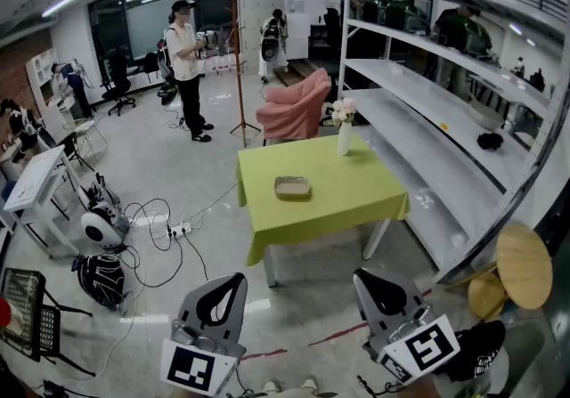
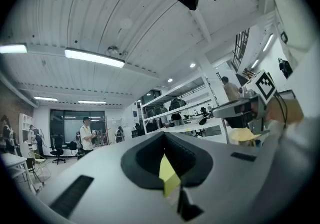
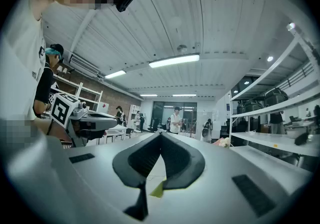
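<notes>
A shallow tray lies on the green-covered table, a little left of its middle and clear of every edge. A white vase of pale flowers stands by the table's far right corner, well apart from the tray. Both grippers hang over the floor short of the table's near edge, touching nothing. The left gripper has its fingers pressed together at the tips with nothing between them, and only a sliver of green cloth shows through the loop. The right gripper is closed tip to tip likewise, and empty. Beyond the far edge stands a pink armchair; white shelving runs along the right, and cables trail over the floor at the left
</notes>
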`<state>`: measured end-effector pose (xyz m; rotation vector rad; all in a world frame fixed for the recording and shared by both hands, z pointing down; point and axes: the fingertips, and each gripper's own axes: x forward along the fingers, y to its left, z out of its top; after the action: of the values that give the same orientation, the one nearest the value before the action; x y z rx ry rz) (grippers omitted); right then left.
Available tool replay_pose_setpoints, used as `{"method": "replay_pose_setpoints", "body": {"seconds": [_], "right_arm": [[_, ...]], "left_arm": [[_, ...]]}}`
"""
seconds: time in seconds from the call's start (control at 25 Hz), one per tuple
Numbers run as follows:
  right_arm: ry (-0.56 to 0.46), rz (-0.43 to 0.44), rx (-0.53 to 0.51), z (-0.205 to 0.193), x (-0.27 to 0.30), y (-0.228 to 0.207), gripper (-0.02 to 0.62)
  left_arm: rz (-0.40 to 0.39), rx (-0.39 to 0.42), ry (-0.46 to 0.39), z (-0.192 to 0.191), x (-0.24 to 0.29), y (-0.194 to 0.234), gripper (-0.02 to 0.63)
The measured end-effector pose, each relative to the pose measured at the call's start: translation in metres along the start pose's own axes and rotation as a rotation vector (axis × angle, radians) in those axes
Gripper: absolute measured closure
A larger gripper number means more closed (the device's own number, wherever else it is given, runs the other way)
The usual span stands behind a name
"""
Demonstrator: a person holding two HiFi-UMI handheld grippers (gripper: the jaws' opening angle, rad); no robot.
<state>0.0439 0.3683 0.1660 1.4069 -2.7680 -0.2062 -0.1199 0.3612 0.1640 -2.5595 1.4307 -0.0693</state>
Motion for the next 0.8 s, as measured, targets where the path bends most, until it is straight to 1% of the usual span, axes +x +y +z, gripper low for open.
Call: {"method": "replay_pose_setpoints", "body": {"seconds": [0.28,0.52,0.8], "right_arm": [[-0.013,-0.005,0.022,-0.004,-0.005,-0.016,0.589],[0.001,0.009,0.026,-0.01,-0.009,-0.027,0.589],[0.005,0.009,0.034,-0.018,-0.016,-0.047,0.589]], "left_arm": [[-0.002,0.013,0.007,0.0,0.012,-0.011,0.6],[-0.007,0.012,0.019,0.002,0.022,-0.023,0.6],[0.009,0.017,0.029,-0.001,0.036,-0.037,0.6]]}}
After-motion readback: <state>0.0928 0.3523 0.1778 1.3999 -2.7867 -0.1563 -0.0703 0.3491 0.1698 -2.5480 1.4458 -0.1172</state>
